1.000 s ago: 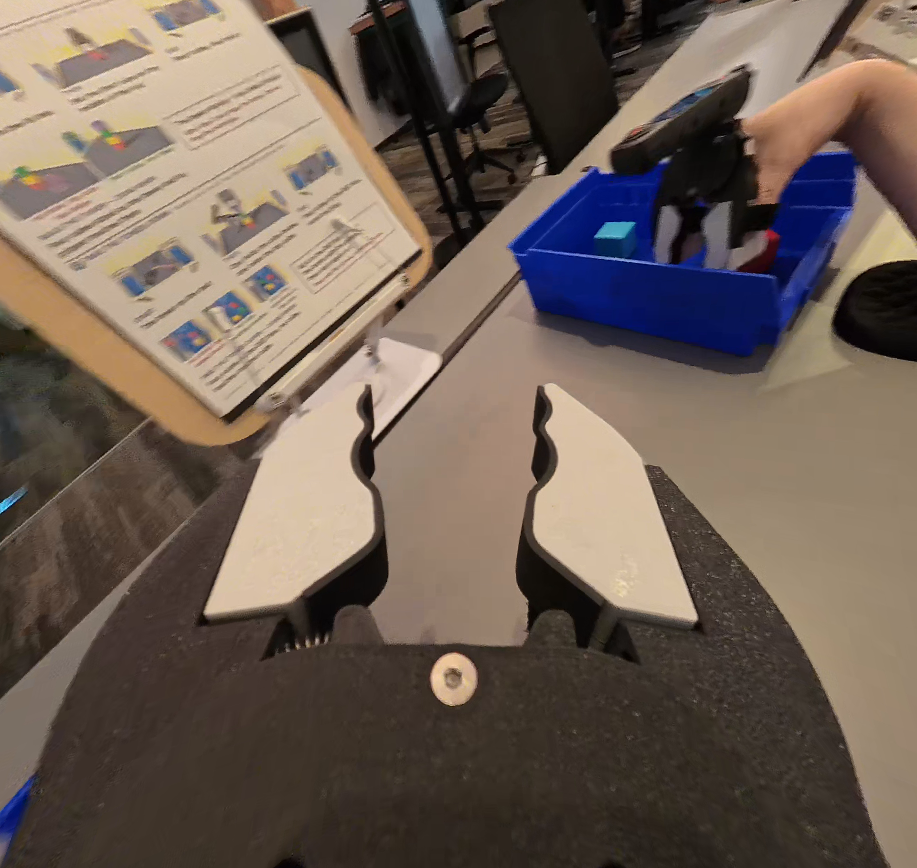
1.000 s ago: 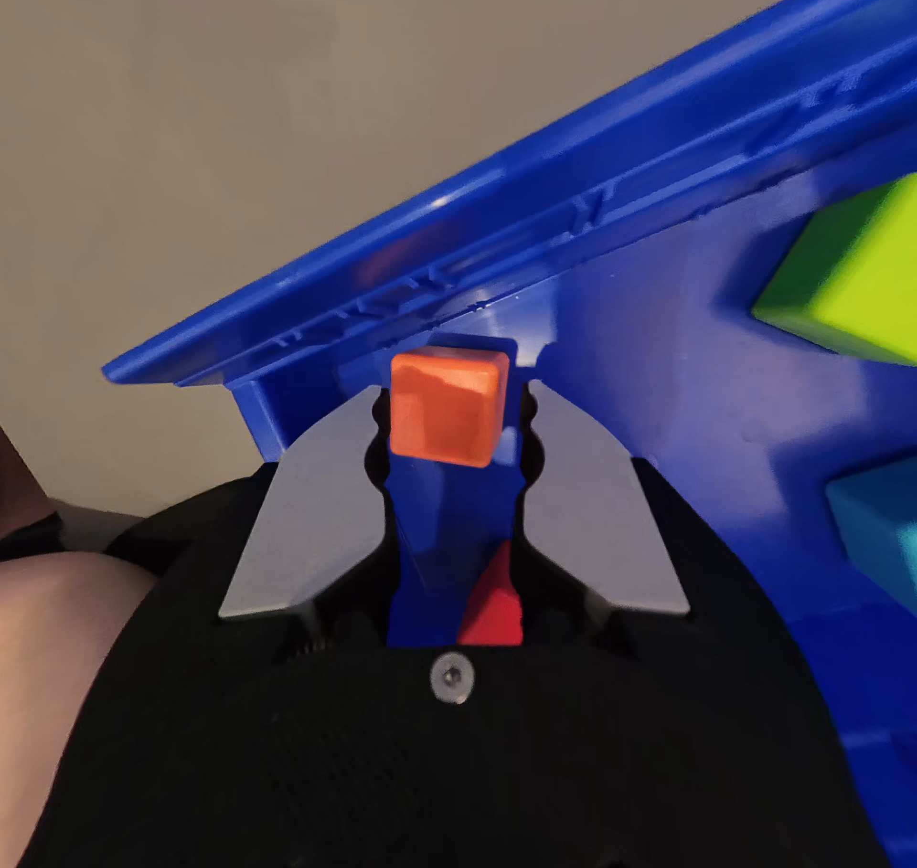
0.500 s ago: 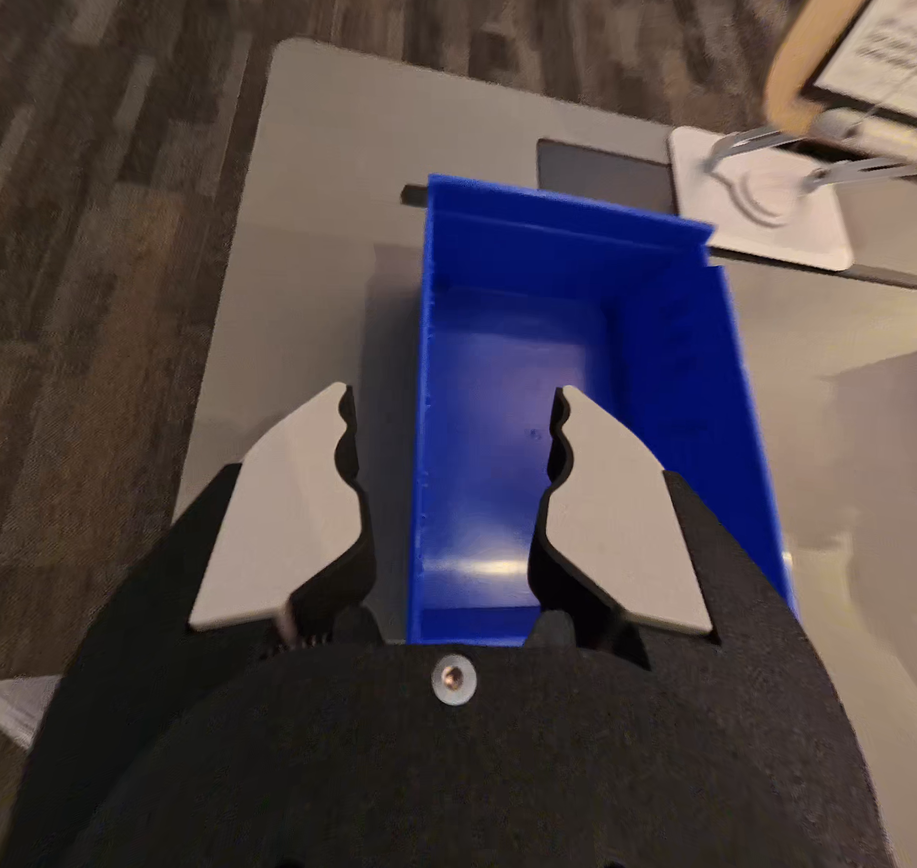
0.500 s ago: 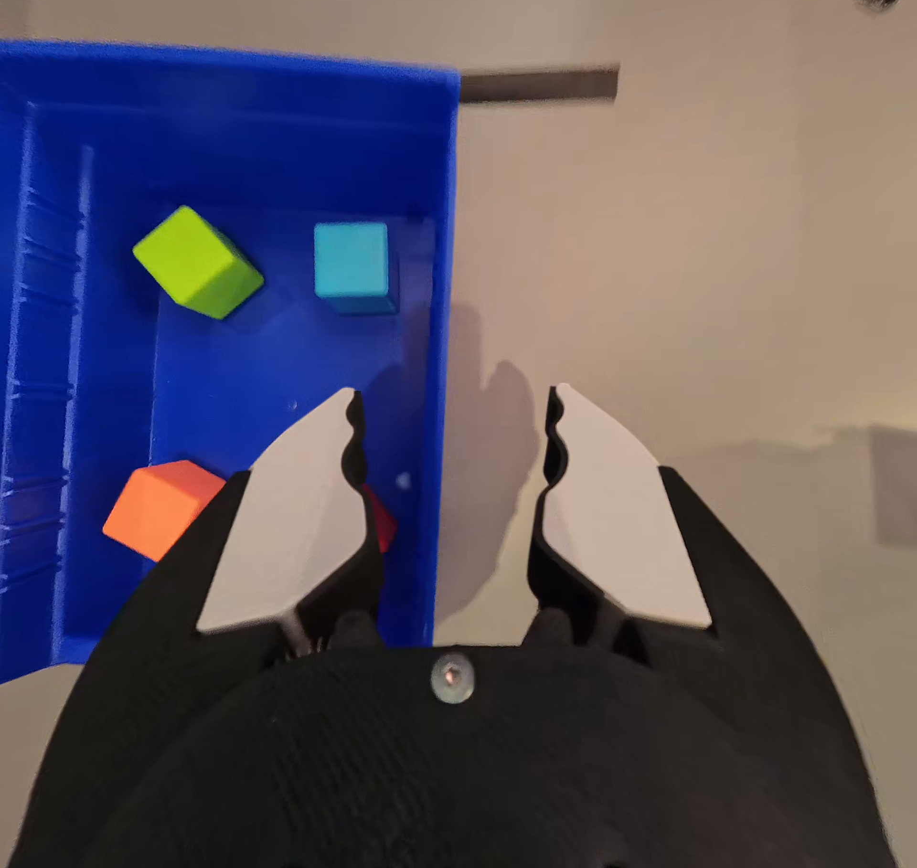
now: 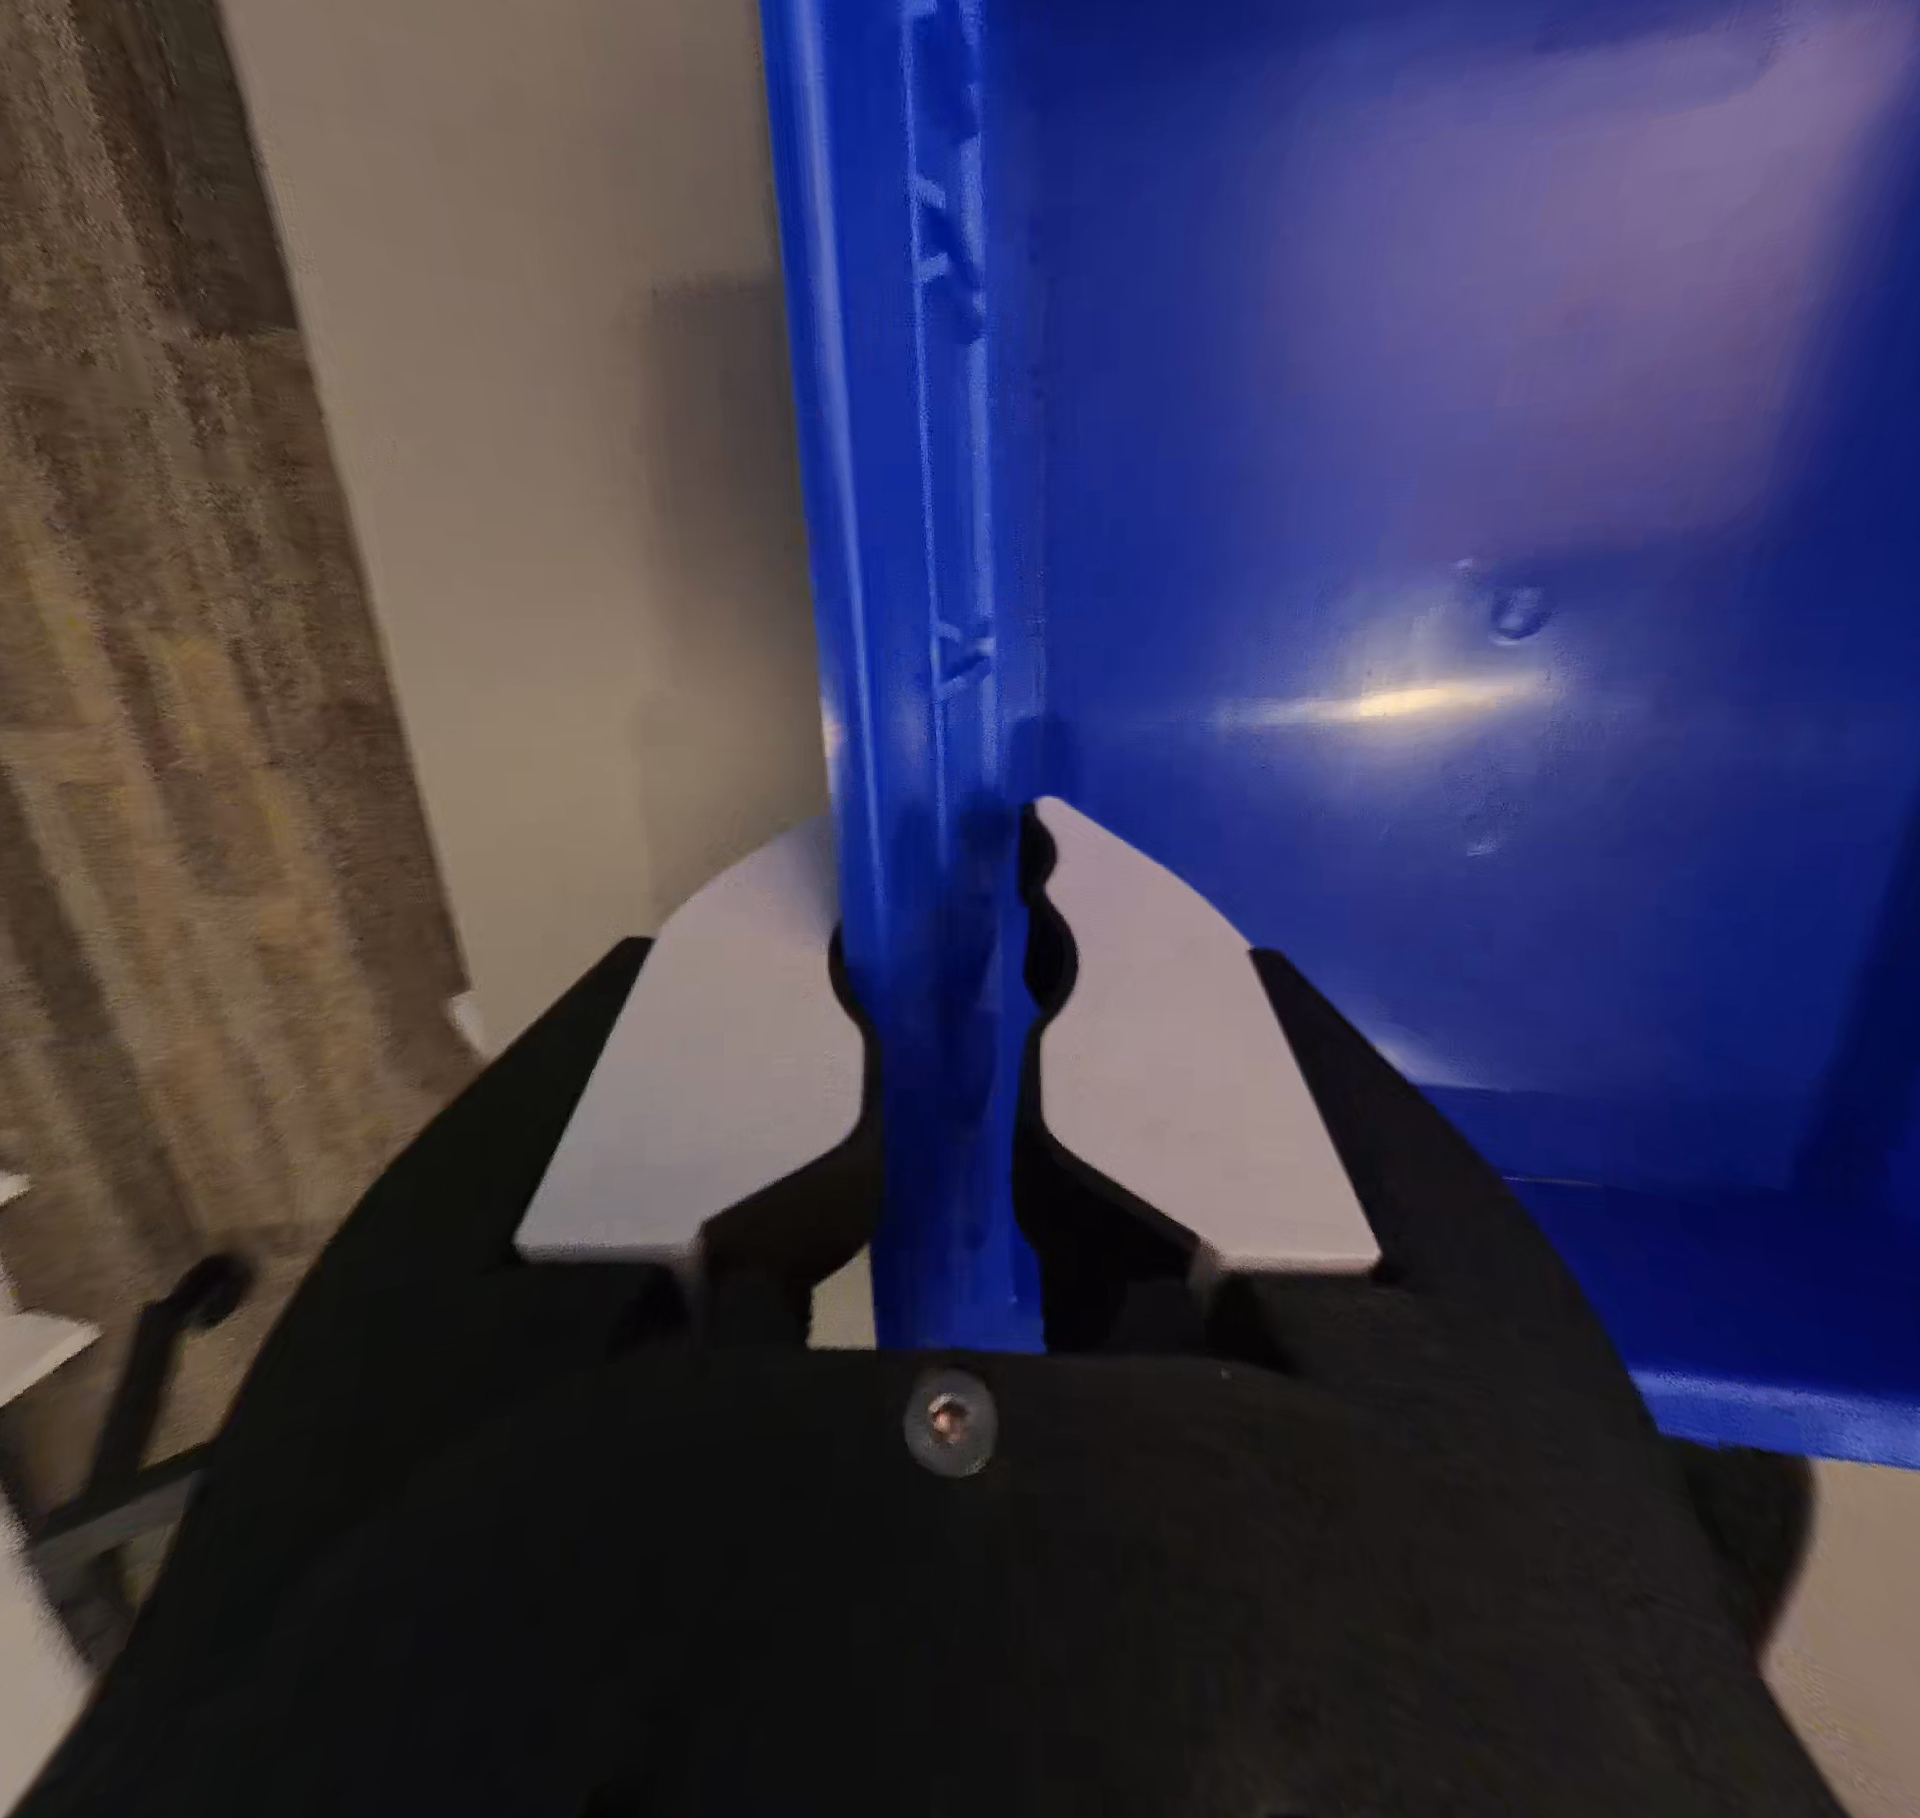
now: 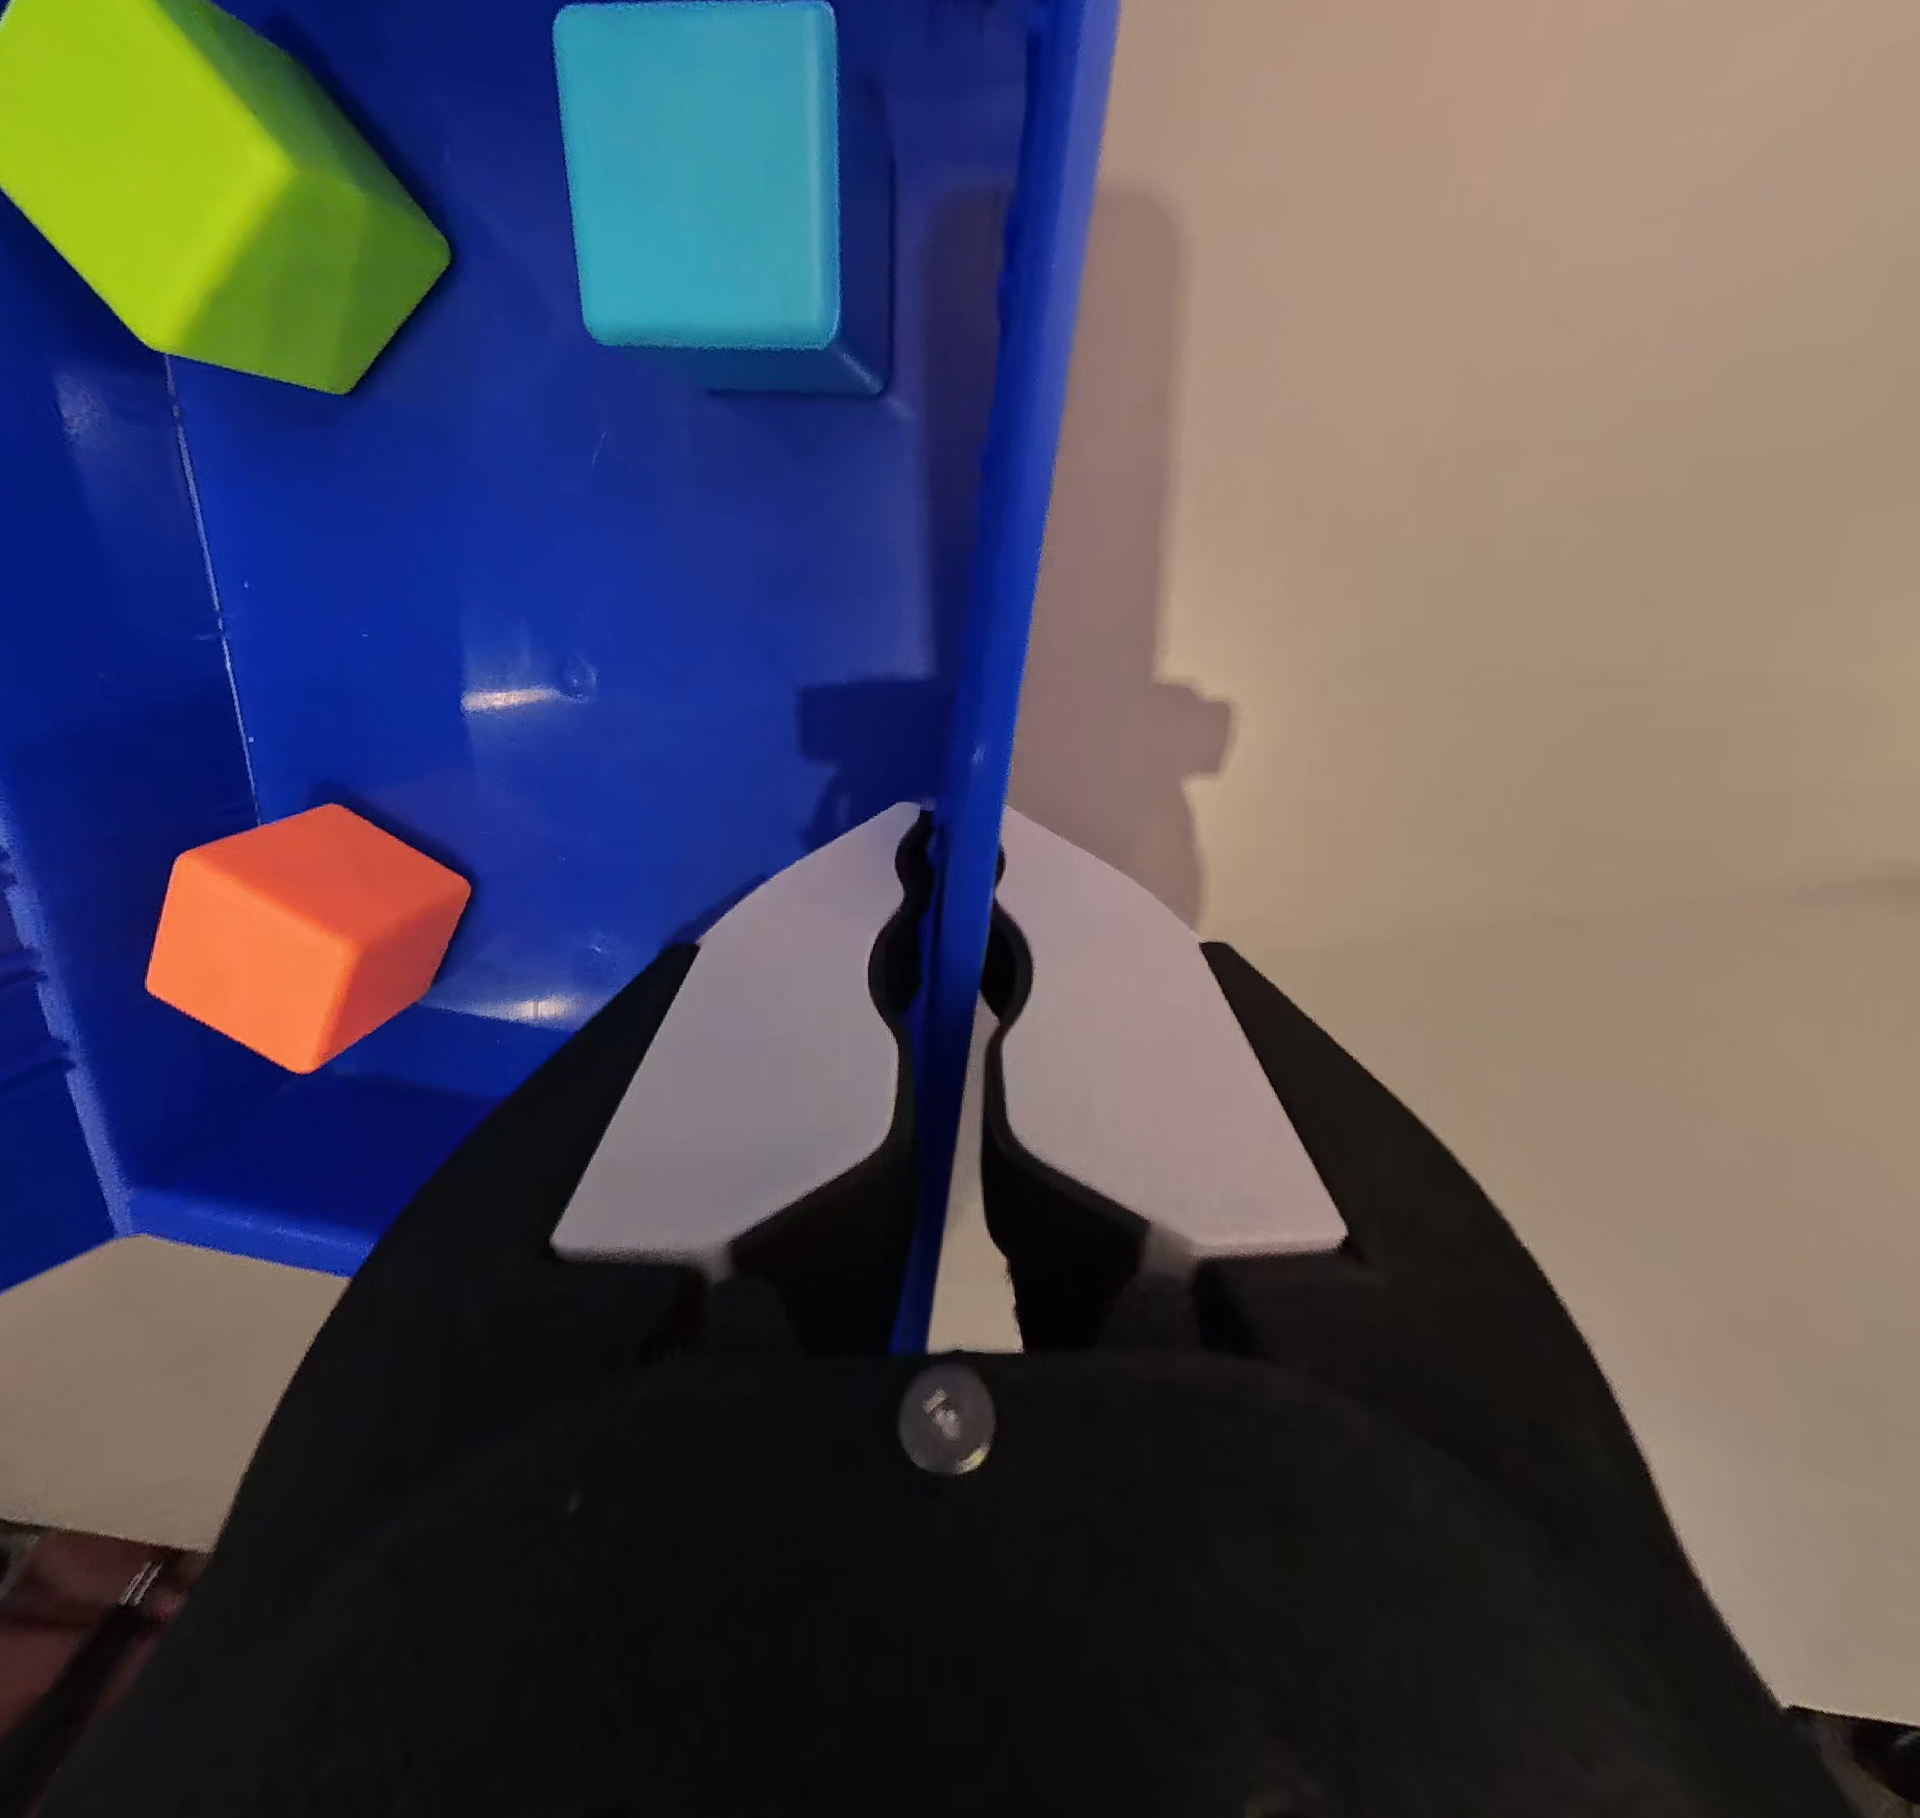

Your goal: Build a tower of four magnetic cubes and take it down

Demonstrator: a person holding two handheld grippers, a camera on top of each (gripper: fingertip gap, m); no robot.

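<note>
In the right wrist view, a blue bin [image 6: 520, 573] holds a green cube [image 6: 208, 158], a cyan cube [image 6: 707, 179] and an orange cube [image 6: 301, 927], lying apart on its floor. My right gripper [image 6: 961, 818] is shut on this bin's right wall, one finger inside and one outside. No red cube shows. In the left wrist view, a second blue bin [image 5: 1455, 418] shows no cubes in the part I see. My left gripper [image 5: 935, 823] is shut on its left wall [image 5: 925, 418], with the left fingertip hidden behind the wall.
Both bins stand on a grey table [image 5: 520, 314], which also shows in the right wrist view [image 6: 1507, 521]. The table's left edge borders a wood-patterned floor [image 5: 156, 521]. A black frame [image 5: 156, 1353] shows at the lower left. Across from one pair of fingers to the other is roughly 80 centimeters.
My right gripper let go of the orange cube in the bin, pulled back and shut on the bin's right wall. My left gripper swung over to the other bin, dropped and shut on its left wall.
</note>
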